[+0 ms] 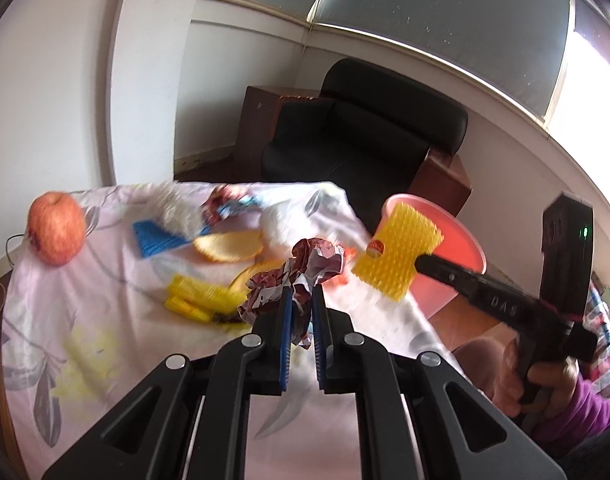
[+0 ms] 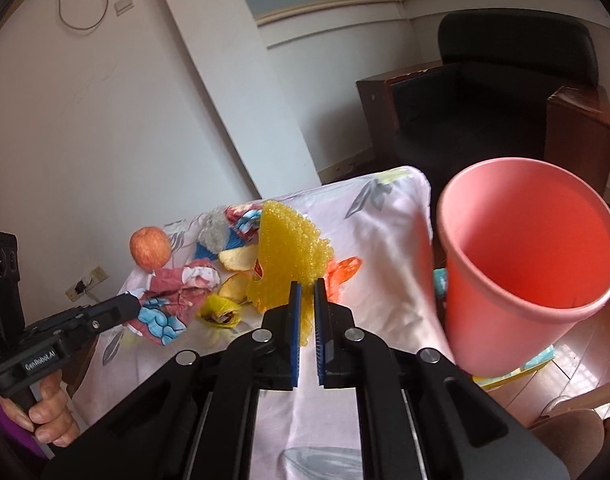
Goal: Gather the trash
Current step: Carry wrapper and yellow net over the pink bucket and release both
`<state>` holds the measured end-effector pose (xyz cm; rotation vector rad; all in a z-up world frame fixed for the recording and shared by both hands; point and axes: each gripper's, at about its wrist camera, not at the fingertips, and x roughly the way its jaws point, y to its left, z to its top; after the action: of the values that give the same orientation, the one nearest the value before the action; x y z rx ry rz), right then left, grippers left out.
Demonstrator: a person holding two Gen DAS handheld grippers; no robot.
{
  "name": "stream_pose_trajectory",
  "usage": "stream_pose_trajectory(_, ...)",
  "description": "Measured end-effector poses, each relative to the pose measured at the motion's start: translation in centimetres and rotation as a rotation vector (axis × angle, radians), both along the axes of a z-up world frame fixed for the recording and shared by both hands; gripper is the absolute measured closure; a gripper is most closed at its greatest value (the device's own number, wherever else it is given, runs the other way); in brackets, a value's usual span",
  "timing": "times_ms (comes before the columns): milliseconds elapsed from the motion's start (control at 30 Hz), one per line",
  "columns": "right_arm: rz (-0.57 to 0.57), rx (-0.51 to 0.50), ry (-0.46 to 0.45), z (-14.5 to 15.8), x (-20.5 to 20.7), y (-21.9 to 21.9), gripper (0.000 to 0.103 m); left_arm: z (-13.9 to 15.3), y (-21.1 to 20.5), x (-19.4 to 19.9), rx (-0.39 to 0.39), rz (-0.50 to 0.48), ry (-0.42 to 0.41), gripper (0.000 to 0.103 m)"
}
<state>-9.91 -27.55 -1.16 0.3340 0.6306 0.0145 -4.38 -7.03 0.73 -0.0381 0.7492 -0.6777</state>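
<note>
My left gripper (image 1: 303, 294) is shut on a crumpled red-and-white wrapper (image 1: 301, 270) and holds it above the table; the wrapper also shows in the right wrist view (image 2: 173, 300). My right gripper (image 2: 308, 290) is shut on a yellow foam fruit net (image 2: 285, 256), lifted near the table's right edge; the net also shows in the left wrist view (image 1: 397, 252). A pink trash bucket (image 2: 529, 264) stands off the table's right edge, open mouth facing me, just right of the net. It also shows behind the net in the left wrist view (image 1: 457, 248).
On the floral cloth (image 2: 385, 240) lie an apple (image 1: 57, 234), orange peels (image 1: 229, 246), a yellow wrapper (image 1: 201, 298), a blue piece (image 1: 157, 240), white tissue (image 1: 177, 200) and an orange scrap (image 2: 345, 270). A black armchair (image 1: 365, 136) stands behind the table.
</note>
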Motion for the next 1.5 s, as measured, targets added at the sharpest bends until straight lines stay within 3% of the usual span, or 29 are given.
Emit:
stream_pose_trajectory(300,-0.175,-0.014,-0.059,1.1,-2.0,-5.3,0.096,2.1,-6.2,0.9,-0.044,-0.079,-0.009,0.095)
stream_pose_trajectory(700,-0.337,-0.052,-0.098,1.1,-3.0,-11.2,0.096,2.9,-16.0,1.8,-0.028,-0.204,-0.019,0.095)
stream_pose_trajectory(967,-0.392,-0.039,-0.078,-0.6,-3.1,-13.8,0.096,1.3,-21.6,3.4,0.0,-0.234,0.031,0.095)
stream_pose_trajectory(1500,-0.413,-0.041,-0.043,-2.0,-2.9,-15.8,0.096,-1.4,-25.9,4.8,0.038,-0.251,0.081,0.094)
